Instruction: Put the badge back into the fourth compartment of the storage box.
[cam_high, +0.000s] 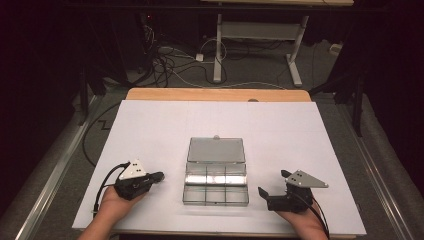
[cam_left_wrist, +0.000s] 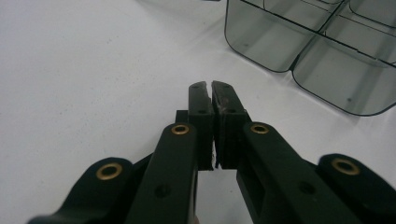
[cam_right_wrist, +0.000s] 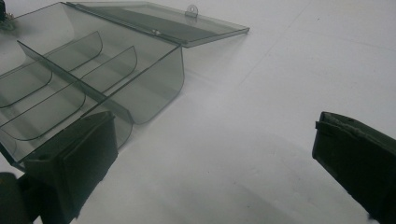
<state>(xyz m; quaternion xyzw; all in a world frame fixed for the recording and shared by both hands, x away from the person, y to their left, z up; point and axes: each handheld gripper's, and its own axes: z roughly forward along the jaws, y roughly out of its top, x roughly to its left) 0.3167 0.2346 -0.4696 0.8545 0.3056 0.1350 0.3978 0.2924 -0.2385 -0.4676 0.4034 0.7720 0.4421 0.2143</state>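
Clear compartment box (cam_high: 216, 182) sits mid-table, lid (cam_high: 216, 150) flipped flat. Left gripper (cam_high: 159, 175) jaws pressed together (nothing between), right gripper (cam_high: 272, 183) spread wide.

Open box (cam_high: 215, 172) between tools, sides free

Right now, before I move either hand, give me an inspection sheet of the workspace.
Surface: white sheet over a wooden table, bare around the box.
Job's things: clear compartment box, lid open and lying flat behind it; compartments look empty.
Clutter: nothing seen.
Grippers: left tool left of the box, jaws shut, empty; right tool right of the box, jaws wide open, empty.
Cables: one trails from each tool toward the near edge; loose cables on the floor beyond the table.
Surroundings: dark room, white desk frame behind.
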